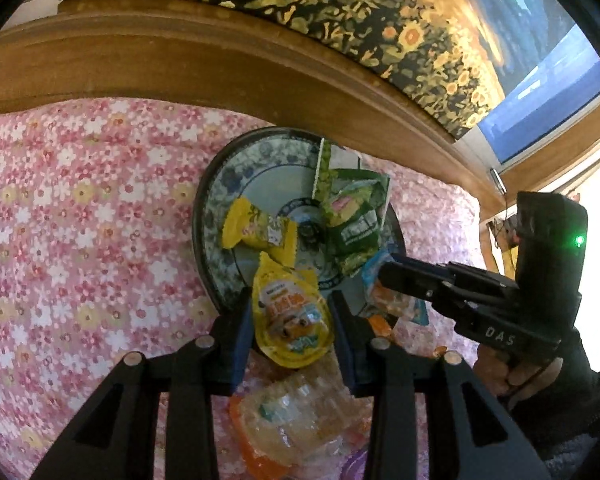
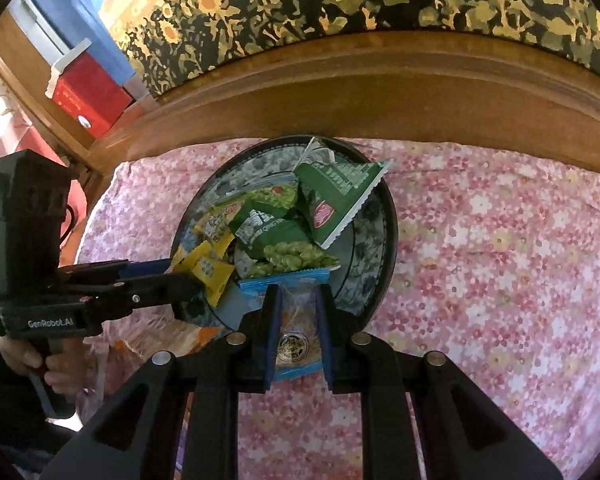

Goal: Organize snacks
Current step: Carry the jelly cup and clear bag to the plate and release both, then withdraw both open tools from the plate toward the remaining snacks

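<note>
A round blue-and-white patterned plate (image 1: 236, 184) lies on the floral cloth, holding green pea snack packets (image 2: 284, 236) and a small yellow wrapped sweet (image 1: 256, 228). At its near rim, a yellow foil pouch (image 1: 290, 320) and a blue-edged clear packet (image 2: 296, 336) hang pinched upright.

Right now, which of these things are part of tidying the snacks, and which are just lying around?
Part of the job:
yellow pouch, in the left gripper
blue packet, in the right gripper
plate
green packets

Lying about:
floral cloth
red box
sunflower picture
</note>
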Motion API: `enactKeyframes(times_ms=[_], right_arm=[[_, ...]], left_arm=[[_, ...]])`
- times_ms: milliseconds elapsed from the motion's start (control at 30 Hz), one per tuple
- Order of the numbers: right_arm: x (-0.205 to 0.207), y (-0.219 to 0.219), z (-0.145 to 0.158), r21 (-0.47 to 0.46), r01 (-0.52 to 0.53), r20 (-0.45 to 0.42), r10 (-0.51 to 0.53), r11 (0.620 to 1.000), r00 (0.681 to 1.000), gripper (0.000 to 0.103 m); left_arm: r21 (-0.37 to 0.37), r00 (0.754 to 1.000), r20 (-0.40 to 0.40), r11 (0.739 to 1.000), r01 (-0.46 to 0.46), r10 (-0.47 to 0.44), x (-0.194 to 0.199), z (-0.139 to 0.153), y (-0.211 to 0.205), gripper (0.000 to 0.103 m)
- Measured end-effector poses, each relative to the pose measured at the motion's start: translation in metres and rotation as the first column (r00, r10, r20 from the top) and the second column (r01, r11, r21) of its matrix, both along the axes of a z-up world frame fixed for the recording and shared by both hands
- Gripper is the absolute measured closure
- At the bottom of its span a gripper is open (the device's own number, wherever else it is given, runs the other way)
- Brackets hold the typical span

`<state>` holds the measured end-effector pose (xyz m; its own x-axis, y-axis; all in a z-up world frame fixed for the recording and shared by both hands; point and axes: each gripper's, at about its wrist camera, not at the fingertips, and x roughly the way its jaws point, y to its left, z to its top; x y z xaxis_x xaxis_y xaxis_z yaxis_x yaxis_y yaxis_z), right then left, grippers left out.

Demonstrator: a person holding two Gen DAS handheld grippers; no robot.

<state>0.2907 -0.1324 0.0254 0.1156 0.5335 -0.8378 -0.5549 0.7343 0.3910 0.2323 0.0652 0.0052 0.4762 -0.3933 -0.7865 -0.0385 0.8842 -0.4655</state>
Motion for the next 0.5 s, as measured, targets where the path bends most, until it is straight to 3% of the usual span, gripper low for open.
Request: enactKeyframes(times_ms=[200, 267, 300, 333, 400, 500], right_arm=[[0.000, 0.005, 0.001, -0.018, 0.001, 0.017, -0.001, 1.000, 1.000, 0.084], [-0.001, 0.004, 0.001, -0.022, 0.012, 0.020, -0.011, 1.000, 1.000, 0.083], [-0.002, 0.002, 0.002, -0.019, 0.017, 0.019, -0.016, 1.000, 1.000, 0.081], [-0.002, 0.000, 0.003, -0.016, 0.021, 0.019, -0.020, 1.000, 1.000, 0.073], [-0.003, -0.006, 0.009, 0.002, 0.032, 0.027, -0.032, 0.999, 0.999, 0.067], [-0.008, -0.015, 0.019, 0.036, 0.041, 0.035, -0.042, 0.999, 0.999, 0.067]], left_arm=[[0.020, 1.000, -0.012, 1.000, 0.001, 0.000, 0.004, 0.000, -0.001, 0.062], [0.005, 0.999, -0.030, 1.000, -0.013, 0.013, 0.006, 0.001, -0.001, 0.056], [-0.007, 0.999, -0.028, 1.000, -0.018, 0.018, 0.005, 0.004, 0.000, 0.048], [-0.014, 1.000, -0.019, 1.000, -0.024, 0.023, 0.004, 0.007, 0.000, 0.042], [0.005, 0.999, 0.003, 0.999, -0.040, 0.040, -0.002, 0.016, 0.000, 0.034], [0.032, 0.996, 0.050, 0.997, -0.072, 0.071, -0.013, 0.030, 0.003, 0.032]])
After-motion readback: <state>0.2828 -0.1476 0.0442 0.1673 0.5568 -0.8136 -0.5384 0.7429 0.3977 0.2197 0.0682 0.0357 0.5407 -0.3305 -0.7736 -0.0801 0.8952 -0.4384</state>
